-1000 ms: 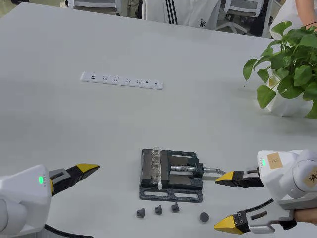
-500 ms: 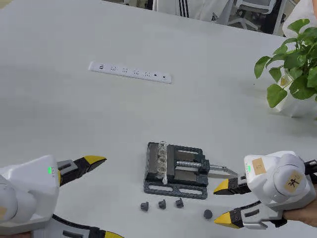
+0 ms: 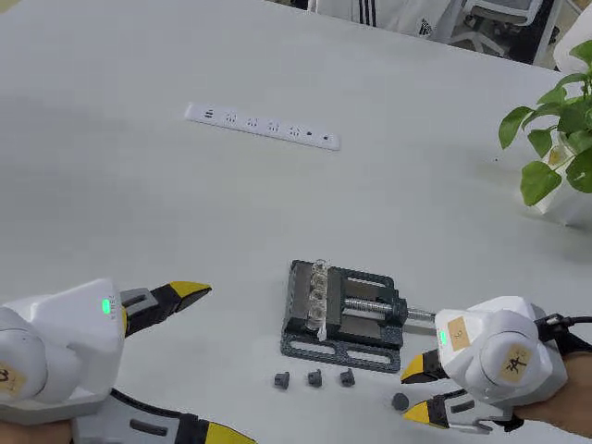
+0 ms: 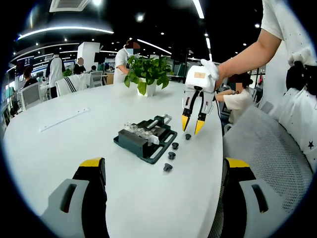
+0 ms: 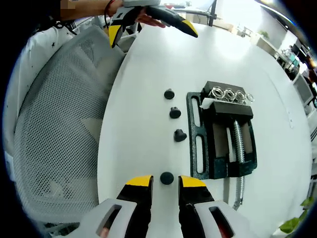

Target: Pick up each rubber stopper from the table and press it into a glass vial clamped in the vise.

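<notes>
The smooth white desk (image 3: 139, 213) offers no grip, so a jaw touching first may skid your target away. The dark cast-metal vise (image 3: 356, 319) clamps a row of clear glass vials (image 3: 317, 294), which could crack if pressed askew. Your left gripper (image 4: 163, 162) gapes wide, empty. Your right gripper (image 5: 166, 181) has its jaws narrowly parted astride the lone round dark-grey rubber stopper (image 5: 167, 177), which sits on the desk near three similar stoppers (image 3: 314, 377) lined up before the vise.

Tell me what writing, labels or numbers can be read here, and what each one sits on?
No text reads clearly.
Front sticker on the right gripper: one handwritten mark, too blurred to read.
Rear sticker on it: a handwritten sign, too blurred.
Left sticker on the left gripper: dark mark, too blurred.
Power strip: no readable print.
</notes>
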A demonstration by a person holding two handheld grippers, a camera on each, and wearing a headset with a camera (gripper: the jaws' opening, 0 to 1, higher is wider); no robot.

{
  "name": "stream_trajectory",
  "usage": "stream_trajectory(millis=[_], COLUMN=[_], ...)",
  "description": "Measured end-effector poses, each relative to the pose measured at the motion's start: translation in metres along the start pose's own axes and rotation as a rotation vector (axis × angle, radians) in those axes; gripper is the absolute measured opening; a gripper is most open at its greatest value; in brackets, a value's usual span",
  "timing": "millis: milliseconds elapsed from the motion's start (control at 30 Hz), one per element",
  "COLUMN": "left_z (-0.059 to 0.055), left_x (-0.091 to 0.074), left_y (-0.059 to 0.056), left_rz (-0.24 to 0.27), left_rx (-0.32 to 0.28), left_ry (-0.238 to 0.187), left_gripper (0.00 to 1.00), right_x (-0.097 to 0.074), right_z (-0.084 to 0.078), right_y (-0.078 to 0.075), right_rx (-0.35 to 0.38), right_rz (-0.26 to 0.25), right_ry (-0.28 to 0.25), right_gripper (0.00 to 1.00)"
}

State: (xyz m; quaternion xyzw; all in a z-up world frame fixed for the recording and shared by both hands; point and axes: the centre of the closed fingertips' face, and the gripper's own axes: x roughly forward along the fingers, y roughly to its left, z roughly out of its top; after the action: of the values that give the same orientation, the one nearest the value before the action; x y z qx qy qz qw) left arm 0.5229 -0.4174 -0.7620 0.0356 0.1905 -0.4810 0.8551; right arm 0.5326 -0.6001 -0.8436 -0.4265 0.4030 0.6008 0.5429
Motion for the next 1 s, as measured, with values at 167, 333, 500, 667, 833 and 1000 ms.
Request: stream_trajectory(millis=[167, 333, 500, 667, 833, 1000], left_z=[0.0004, 0.0009, 0.0018, 0.002, 0.0011, 0.0009], left_x=[0.0, -0.0001, -0.0001, 0.0004, 0.0009, 0.0005], left_y=[0.0008, 0.0019, 0.0027, 0.0025, 0.0019, 0.0027], left_rz=[0.002, 0.005, 0.005, 0.003, 0.001, 0.003], left_rx=[-0.004, -0.007, -0.009, -0.008, -0.01, -0.011], left_ry=[-0.005, -0.009, -0.012, -0.014, -0.013, -0.013], left_gripper=[0.98, 0.98, 0.98, 0.98, 0.98, 0.98], right_x=[0.005, 0.0068, 0.008, 0.0091, 0.0094, 0.0094], right_z=[-0.0039, -0.0035, -0.0057, -0.007, -0.0064, -0.0065], right_y=[-0.0004, -0.0015, -0.0012, -0.0015, -0.0018, -0.0018], right_rx=[-0.03, -0.042, -0.052, -0.054, -0.058, -0.062], right_rz=[0.004, 0.003, 0.009, 0.01, 0.011, 0.012], right_ry=[0.029, 0.039, 0.054, 0.058, 0.059, 0.062], right_gripper=[0.15, 0.13, 0.12, 0.11, 0.09, 0.08])
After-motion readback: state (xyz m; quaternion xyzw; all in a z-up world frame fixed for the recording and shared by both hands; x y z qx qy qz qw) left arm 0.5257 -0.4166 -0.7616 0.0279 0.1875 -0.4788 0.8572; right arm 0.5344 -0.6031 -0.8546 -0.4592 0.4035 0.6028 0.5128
